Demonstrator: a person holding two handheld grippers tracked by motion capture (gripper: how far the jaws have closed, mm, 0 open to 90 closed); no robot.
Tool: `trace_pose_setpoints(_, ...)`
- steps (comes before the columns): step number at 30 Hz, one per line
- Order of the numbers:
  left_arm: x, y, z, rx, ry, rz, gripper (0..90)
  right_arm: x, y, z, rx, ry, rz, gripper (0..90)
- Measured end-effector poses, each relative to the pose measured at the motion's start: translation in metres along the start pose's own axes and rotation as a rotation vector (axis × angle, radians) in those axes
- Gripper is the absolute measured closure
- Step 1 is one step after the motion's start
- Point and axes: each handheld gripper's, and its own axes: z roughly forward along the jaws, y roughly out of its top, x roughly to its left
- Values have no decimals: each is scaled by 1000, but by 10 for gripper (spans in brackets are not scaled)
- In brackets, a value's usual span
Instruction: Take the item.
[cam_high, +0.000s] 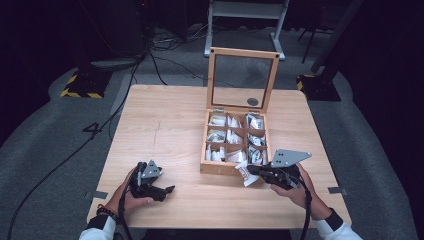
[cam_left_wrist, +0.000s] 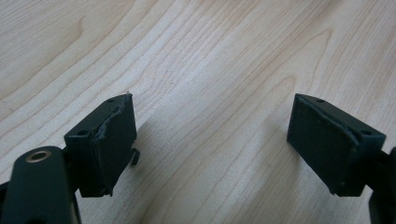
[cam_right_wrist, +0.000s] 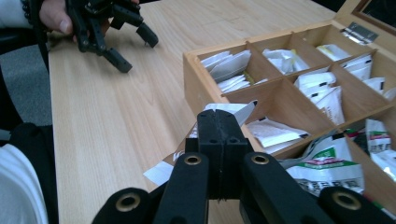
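My right gripper (cam_right_wrist: 223, 122) pinches a white packet (cam_high: 244, 174) beside the wooden box (cam_high: 218, 168); its print is seemingly hidden. My left gripper (cam_left_wrist: 212, 140) gapes empty over the table (cam_left_wrist: 196, 56).

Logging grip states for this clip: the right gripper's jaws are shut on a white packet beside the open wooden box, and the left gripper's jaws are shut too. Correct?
Not quite. The left gripper has its jaws wide apart over bare table, as the left gripper view shows. The right gripper is indeed shut on the white packet beside the open wooden box.
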Motion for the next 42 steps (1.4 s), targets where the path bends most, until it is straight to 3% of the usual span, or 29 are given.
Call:
trace_pose_setpoints(7, 0, 0, 0, 1, 0, 0, 162, 11, -9, 13, 24, 31, -31, 900)
trace_pose_setpoints(24, 0, 0, 0, 0, 0, 0, 162, 31, -30, 57, 165, 120, -82, 900)
trace_pose_setpoints(42, 0, 0, 0, 0, 0, 0, 162, 20, -45, 71, 249, 113, -51, 854)
